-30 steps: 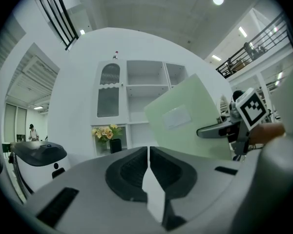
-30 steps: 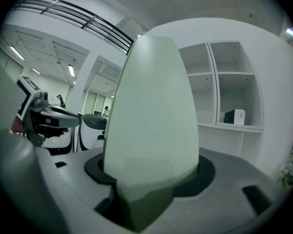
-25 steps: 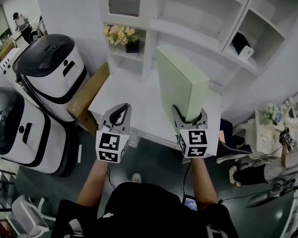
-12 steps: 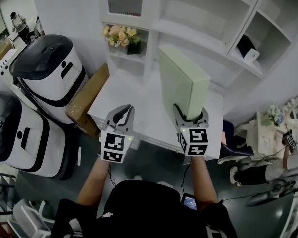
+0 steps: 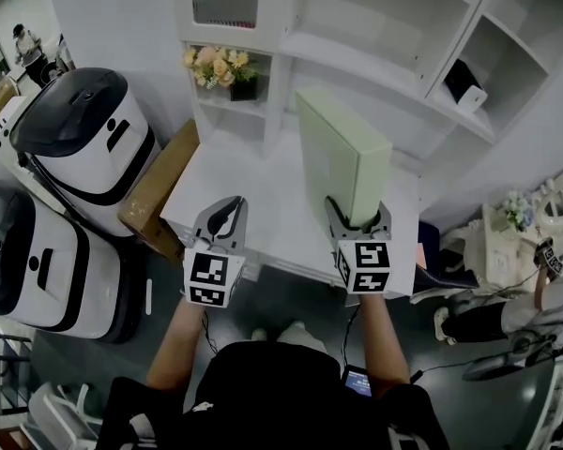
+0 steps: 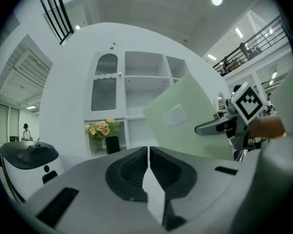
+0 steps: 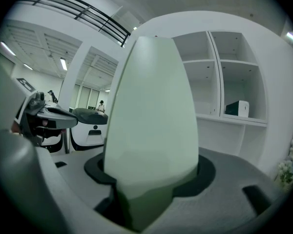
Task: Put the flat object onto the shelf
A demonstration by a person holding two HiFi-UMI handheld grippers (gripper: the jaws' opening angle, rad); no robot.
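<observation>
The white shelf unit (image 5: 375, 26) is filling the far side, its compartments open, and the white tabletop (image 5: 253, 186) is stretching out below it. On the floor at the left two white-and-black machines (image 5: 84, 139) are standing, with a cardboard box (image 5: 159, 190) lying just beside the tabletop's left edge. Now the flat object (image 5: 342, 157) — a pale green panel — is standing upright over the tabletop's near edge, toward the right corner. The right gripper (image 5: 357, 216) is clamping its lower end, jaws pressing on both faces. The left gripper (image 5: 233, 202) is hovering over the same edge, jaws squeezed together on nothing. What's changing? Very little: compared with a second ago the panel is keeping its pose and both grippers are sitting almost where they were. By my reading the carry is idling short of the shelf — the whole placement is still to come. Flowers (image 5: 211, 64) are sitting in a low left compartment.
</observation>
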